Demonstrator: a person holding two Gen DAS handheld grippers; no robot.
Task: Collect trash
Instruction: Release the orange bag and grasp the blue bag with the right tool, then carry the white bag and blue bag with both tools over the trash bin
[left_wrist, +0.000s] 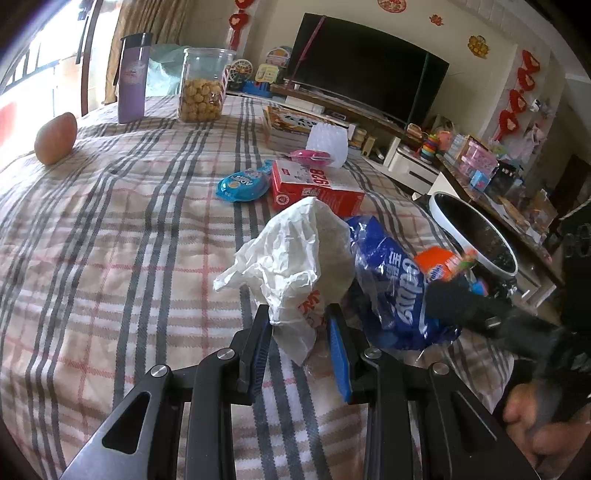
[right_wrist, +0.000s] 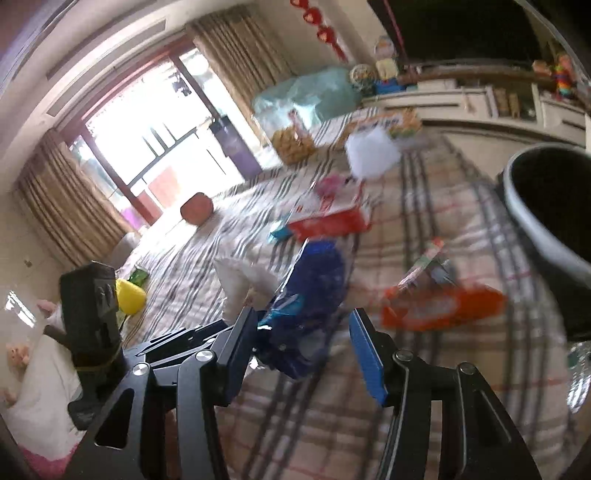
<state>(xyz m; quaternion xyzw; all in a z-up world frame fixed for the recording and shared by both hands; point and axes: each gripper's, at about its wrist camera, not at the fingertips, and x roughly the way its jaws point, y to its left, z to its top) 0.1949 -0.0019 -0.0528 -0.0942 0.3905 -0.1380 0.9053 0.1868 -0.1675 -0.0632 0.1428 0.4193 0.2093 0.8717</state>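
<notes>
Your left gripper (left_wrist: 299, 325) is clamped on a crumpled white plastic bag (left_wrist: 295, 258), resting on the plaid tablecloth (left_wrist: 129, 240). Just beside it on the right lies a glossy blue crinkled snack wrapper (left_wrist: 391, 284), then an orange packet (left_wrist: 439, 267) near the round white-rimmed bin (left_wrist: 480, 236). Behind stand a red carton (left_wrist: 314, 188), a clear biscuit jar (left_wrist: 203, 85) and a purple flask (left_wrist: 133, 77). Your right gripper (right_wrist: 306, 328) has its jaws apart with the blue wrapper between them; the view is blurred, so contact cannot be told.
</notes>
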